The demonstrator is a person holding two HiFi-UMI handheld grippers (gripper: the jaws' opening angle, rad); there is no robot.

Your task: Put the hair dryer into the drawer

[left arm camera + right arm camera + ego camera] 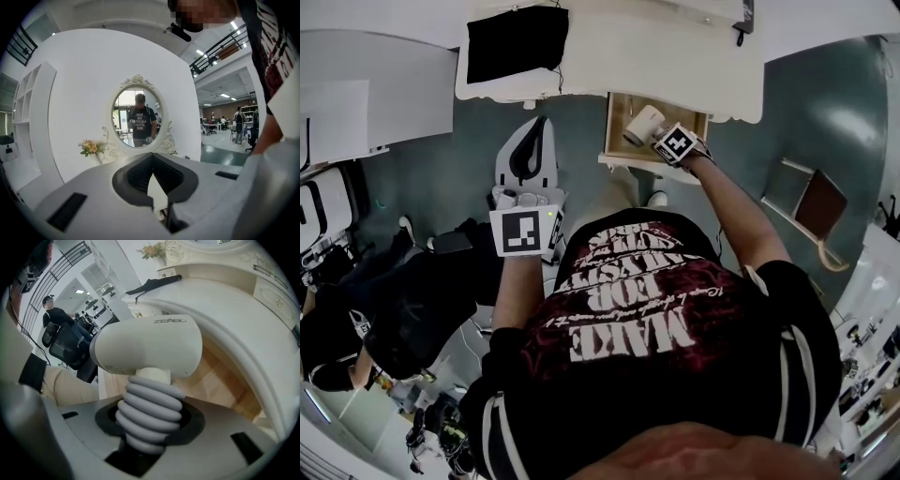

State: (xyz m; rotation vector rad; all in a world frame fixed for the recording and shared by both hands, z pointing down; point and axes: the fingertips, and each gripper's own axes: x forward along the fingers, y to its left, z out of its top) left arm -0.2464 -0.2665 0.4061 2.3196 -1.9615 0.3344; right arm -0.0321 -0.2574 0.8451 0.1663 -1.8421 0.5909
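The hair dryer (641,125) has a cream barrel (147,345) and a ribbed grey handle (150,408). My right gripper (660,137) is shut on that handle and points steeply down, holding the dryer barrel-up over the open drawer (619,112). The drawer's wooden floor (220,385) lies just beneath the dryer. It belongs to the white dressing table (675,66). My left gripper (540,125) hangs left of the drawer, in front of the table, clear of it. Its fingertips meet (152,157) with nothing between them.
A black cloth (517,42) lies on the table top at the left. An oval mirror (138,119) and a small flower vase (91,147) stand at the back of the table. A black office chair (412,300) is on the floor to the left, and a wooden frame (811,206) to the right.
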